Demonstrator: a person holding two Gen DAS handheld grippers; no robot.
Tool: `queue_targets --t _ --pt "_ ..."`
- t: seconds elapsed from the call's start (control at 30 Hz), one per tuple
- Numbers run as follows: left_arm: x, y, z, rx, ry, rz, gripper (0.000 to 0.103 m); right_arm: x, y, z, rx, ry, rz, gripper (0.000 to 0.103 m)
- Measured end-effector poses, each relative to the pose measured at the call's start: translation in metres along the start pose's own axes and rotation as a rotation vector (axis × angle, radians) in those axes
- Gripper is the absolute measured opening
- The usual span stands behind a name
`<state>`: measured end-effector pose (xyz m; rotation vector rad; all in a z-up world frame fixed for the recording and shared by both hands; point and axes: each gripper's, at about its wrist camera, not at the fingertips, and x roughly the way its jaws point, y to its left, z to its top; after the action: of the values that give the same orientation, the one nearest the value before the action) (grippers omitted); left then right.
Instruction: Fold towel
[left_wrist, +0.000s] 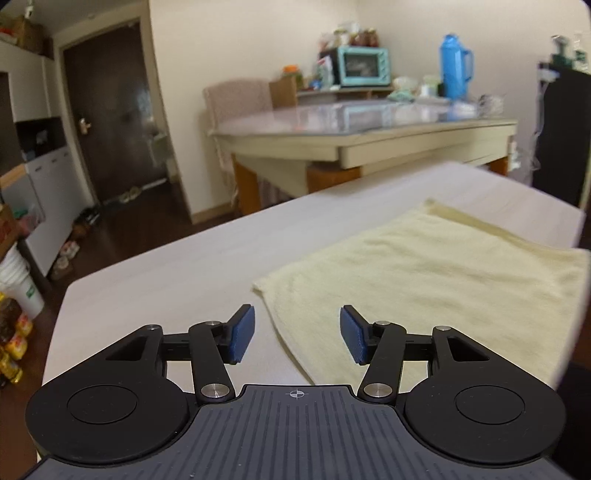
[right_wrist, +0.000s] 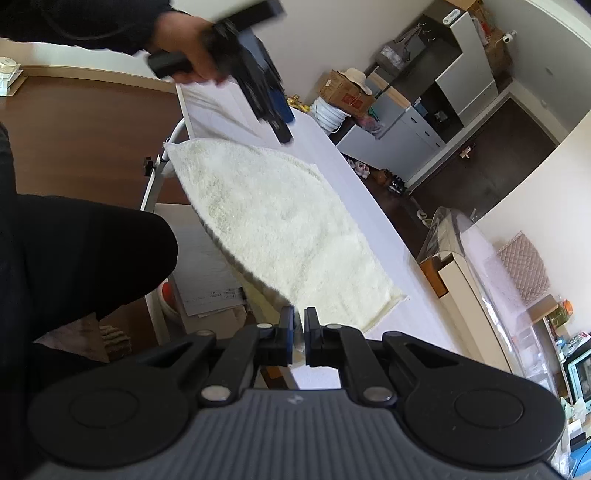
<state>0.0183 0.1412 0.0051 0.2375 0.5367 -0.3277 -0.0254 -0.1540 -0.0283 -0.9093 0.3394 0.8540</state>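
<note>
Your left gripper (left_wrist: 297, 334), released, hovers over the table (left_wrist: 177, 258) at the towel (left_wrist: 424, 269)'s near-left corner, which it must pinch next. The towel lies spread flat toward the table's right edge. Your right gripper (right_wrist: 299, 338) looks nearly clenched at the opposite end; I cannot tell whether cloth is caught.

The towel (left_wrist: 424, 280) is pale yellow and plain, lying on a white table (left_wrist: 177, 266). The left gripper (left_wrist: 297, 334) is black with blue pads (left_wrist: 242, 334) and a grey ribbed body. Behind stand a turquoise oven (left_wrist: 364, 66), a bright blue flask (left_wrist: 455, 66) and a dark brown door (left_wrist: 110, 110).
</note>
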Motion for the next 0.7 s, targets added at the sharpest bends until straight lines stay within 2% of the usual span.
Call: queue_targets --t 0.07,0.2,0.23,0.3,0.47,0.57,0.7 --pt "-0.021 -0.012 -0.015 0.037 -0.021 -0.020 0.054 -0.002 0.003 -0.005 0.001 -0.001 0.007 0.007" --pt "-0.050 -0.046 -0.044 0.179 -0.022 -0.042 0.054 -0.004 0.002 -0.006 0.012 -0.002 0.013 0.007" --pt "-0.053 -0.052 -0.049 0.209 -0.020 -0.042 0.052 -0.006 0.002 -0.007 0.013 -0.002 0.012 0.007" --pt "-0.060 -0.076 -0.067 0.326 0.003 -0.034 0.042 -0.009 0.000 -0.007 0.025 -0.003 0.011 0.007" --pt "-0.052 -0.106 -0.095 0.497 0.043 0.004 0.026 -0.015 -0.002 -0.007 0.042 0.000 -0.002 0.007" --pt "-0.044 -0.114 -0.101 0.565 0.028 0.046 0.023 -0.017 -0.001 -0.006 0.039 0.000 -0.003 0.007" --pt "-0.040 -0.121 -0.103 0.631 0.001 0.066 0.023 -0.017 0.000 -0.007 0.040 0.010 -0.005 0.007"
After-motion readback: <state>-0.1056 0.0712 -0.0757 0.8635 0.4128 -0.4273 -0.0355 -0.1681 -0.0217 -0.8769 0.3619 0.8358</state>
